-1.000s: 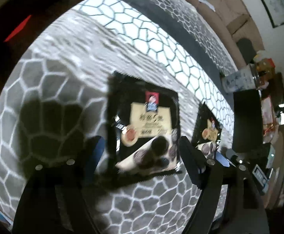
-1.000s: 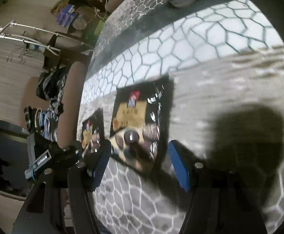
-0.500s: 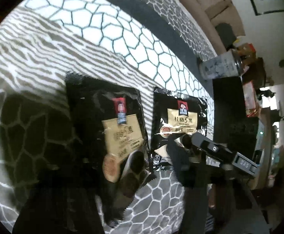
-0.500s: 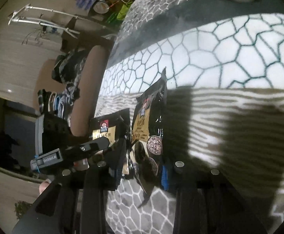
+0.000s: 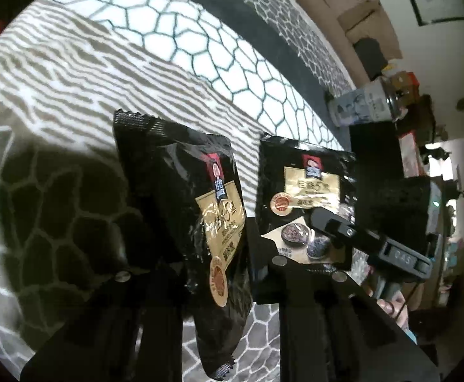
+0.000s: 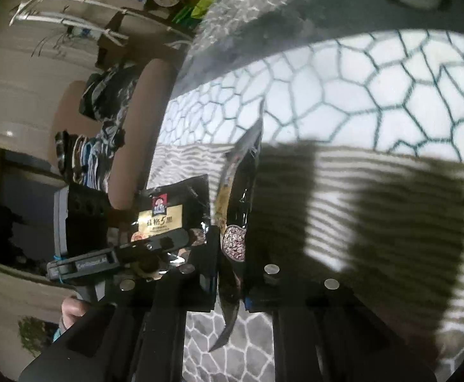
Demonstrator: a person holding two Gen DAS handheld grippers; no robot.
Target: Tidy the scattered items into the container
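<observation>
Two black oat packets with gold labels are over a patterned rug. My left gripper [image 5: 212, 273] is shut on one packet [image 5: 200, 210], which is raised and tilted. In that view the second packet [image 5: 305, 191] is to the right, with the right gripper's [image 5: 353, 238] body in front of it. My right gripper [image 6: 232, 273] is shut on its packet [image 6: 236, 222], seen edge-on and upright. The left gripper's packet [image 6: 171, 213] shows to the left in the right wrist view, behind the left gripper's [image 6: 155, 248] body. No container is clearly seen.
The rug [image 5: 72, 73] has a white honeycomb band, a striped band and a grey band. A tin can [image 5: 365, 105] and a black box [image 5: 378, 149] stand at the right. A sofa edge [image 6: 136, 127] with clothes and a drying rack [image 6: 72, 16] are beyond.
Both grippers closed on a packet each and lifted them off the rug. The packets now stand tilted or edge-on in the jaws instead of lying flat.
</observation>
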